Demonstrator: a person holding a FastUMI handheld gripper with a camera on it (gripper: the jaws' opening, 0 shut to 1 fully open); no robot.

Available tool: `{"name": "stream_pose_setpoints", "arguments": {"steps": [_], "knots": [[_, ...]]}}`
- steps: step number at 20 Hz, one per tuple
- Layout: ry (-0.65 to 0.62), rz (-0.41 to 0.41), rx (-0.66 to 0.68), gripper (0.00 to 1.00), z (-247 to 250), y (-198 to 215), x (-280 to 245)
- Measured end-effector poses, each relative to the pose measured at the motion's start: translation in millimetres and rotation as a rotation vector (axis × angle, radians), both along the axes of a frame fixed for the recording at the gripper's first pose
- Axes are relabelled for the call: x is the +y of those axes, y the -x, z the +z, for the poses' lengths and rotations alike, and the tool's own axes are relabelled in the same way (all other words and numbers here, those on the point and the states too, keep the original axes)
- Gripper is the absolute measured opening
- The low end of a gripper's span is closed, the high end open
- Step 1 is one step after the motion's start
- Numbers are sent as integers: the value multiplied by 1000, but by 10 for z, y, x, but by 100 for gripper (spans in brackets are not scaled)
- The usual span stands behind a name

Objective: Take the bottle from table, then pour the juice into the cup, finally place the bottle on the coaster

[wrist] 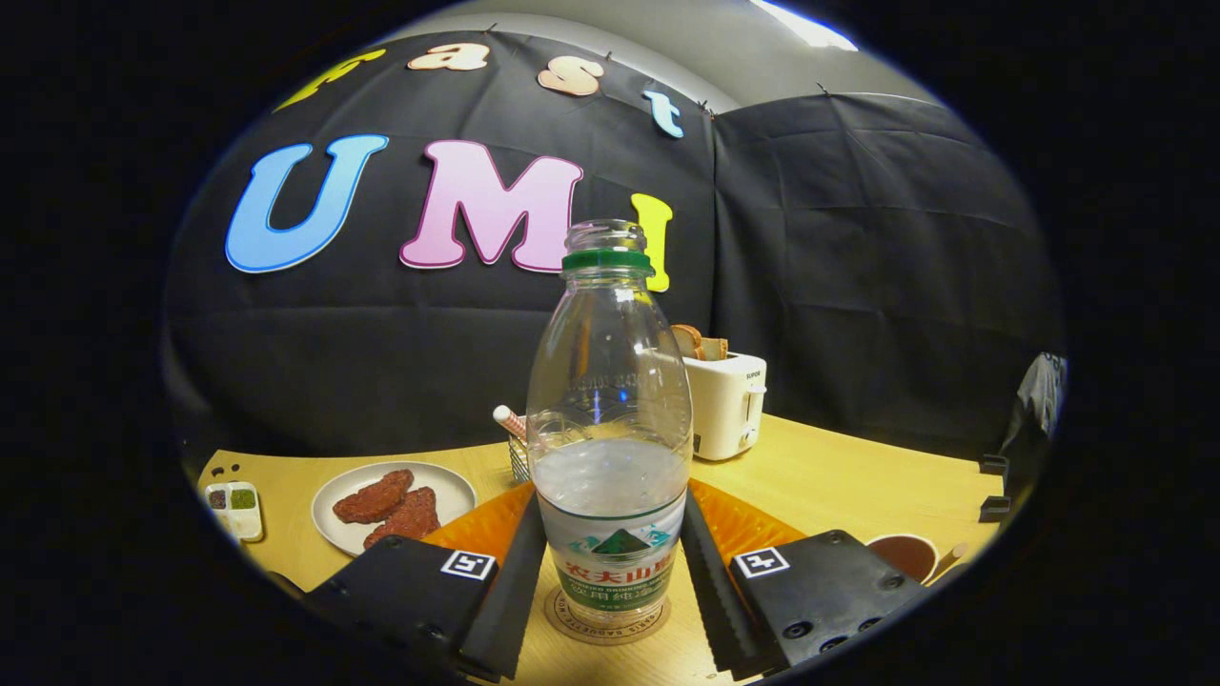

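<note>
While the bottle (610, 448) stands upright on the round coaster (607, 621), your job is judged to be the last one: letting go cleanly. Start with what is nearest you. The hand-held gripper (610, 581) has its two fingers (510, 595) flanking the bottle's labelled lower body, one on each side. They look to lie against the label or just beside it; whether they press it or have begun to part cannot be told from here, so treat the bottle as possibly gripped. Part the fingers evenly and only a little at first, so neither one drags the label and tips the bottle. Draw straight back along the fingers' own line, level, without lifting or twisting, until the bottle's widest part is clear.

The bottle has no cap, its neck open above a green ring, and clear liquid fills roughly its lower half, so a nudge could spill it. Just beyond the fingers an orange mat (753, 524) spreads across the wooden counter (858, 476). A dark-filled cup (905, 554) sits beside the right finger's mount; mind it as you back away. Farther off sit a plate (393, 505) and a white toaster (726, 405).
</note>
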State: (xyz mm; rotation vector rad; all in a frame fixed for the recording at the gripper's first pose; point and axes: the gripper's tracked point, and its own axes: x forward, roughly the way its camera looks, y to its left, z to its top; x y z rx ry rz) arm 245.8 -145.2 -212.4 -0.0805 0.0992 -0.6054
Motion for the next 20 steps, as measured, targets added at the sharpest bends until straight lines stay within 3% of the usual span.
{"name": "stream_pose_setpoints", "arguments": {"steps": [20], "knots": [[-56, -30, 1, 77, -365, -11, -27]]}}
